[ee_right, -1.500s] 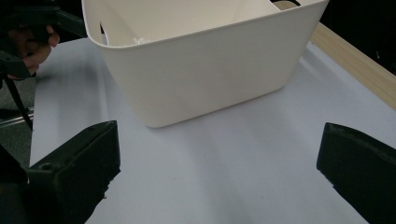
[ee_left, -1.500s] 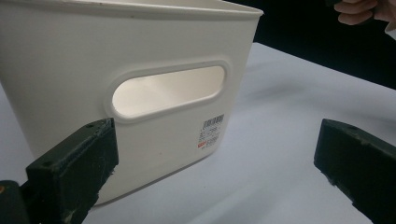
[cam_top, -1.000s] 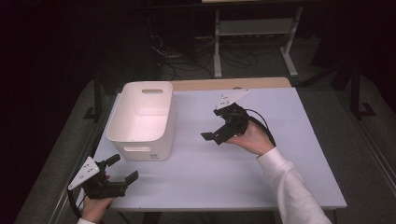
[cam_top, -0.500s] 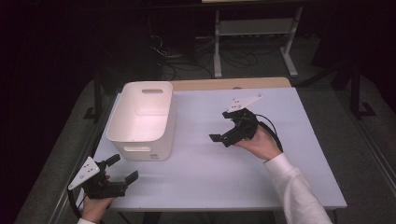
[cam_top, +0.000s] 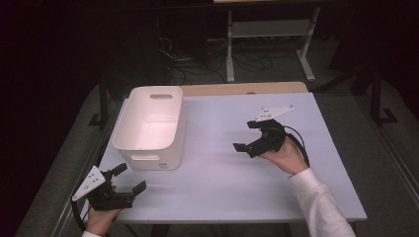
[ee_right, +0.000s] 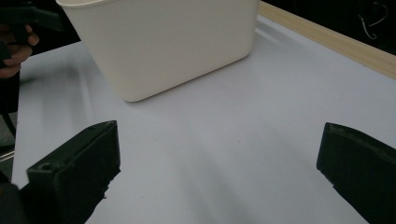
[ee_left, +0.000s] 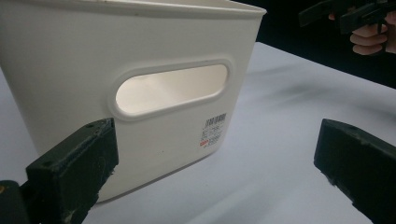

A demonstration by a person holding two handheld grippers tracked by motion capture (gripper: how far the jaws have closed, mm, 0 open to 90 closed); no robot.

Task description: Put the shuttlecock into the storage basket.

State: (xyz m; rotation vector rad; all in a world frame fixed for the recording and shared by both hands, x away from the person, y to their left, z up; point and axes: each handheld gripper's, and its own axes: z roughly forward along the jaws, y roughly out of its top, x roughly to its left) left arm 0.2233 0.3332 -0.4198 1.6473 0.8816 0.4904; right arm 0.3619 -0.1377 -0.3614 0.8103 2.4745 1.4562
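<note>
Left gripper point(cam_top: 129, 179), jaws spread and empty, hovers at the lower left of the high view, just beside the white plastic bin point(cam_top: 150, 126) on the desk point(cam_top: 232, 197). Right gripper point(cam_top: 248, 137) (also spread, empty) hangs mid-right. A one-sided pinch on the bin's thin wall could tip it.

Metal stand point(cam_top: 267, 34) and cables point(cam_top: 192, 59) on floor behind table point(cam_top: 222, 197).

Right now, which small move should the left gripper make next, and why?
Probably ease the left gripper forward toward the white bin. Its jaws stand open and empty, facing the handle slot in the bin's near wall, with bare table between them.
</note>
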